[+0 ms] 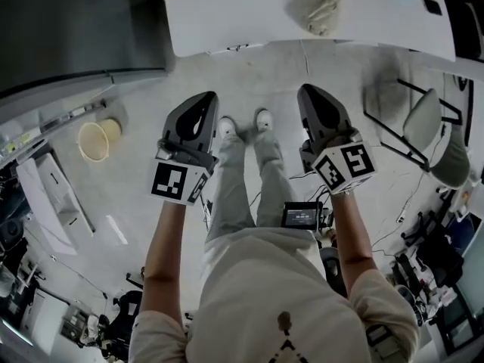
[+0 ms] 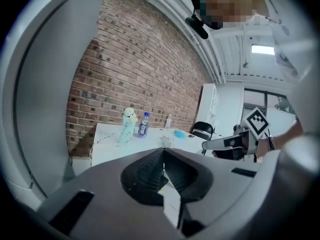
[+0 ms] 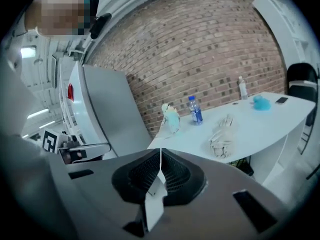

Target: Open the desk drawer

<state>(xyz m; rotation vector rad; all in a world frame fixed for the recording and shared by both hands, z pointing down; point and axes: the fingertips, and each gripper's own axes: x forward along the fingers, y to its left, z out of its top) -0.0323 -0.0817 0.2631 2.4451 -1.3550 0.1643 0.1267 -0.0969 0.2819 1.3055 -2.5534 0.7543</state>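
The left hand-held gripper (image 2: 163, 151) and right hand-held gripper (image 3: 160, 151) are closed, empty. No drawer shows at the far surface (image 1: 249, 13); likely rigid, take its handle.

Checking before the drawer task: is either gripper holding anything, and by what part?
Nothing is held: the left gripper and the right gripper are both shut, with nothing between their jaws.

Red brick wall (image 3: 200, 59) behind the white desk (image 3: 270, 124) — black chair (image 3: 302, 79) at one end, tall grey cabinet (image 3: 110, 109) at the other. Pale concrete floor (image 1: 136, 165), round cream bin (image 1: 93, 141) on it at left, light chair (image 1: 423, 119) at right. White cupboard (image 2: 210, 101) further back — ceiling light (image 2: 262, 49) on.
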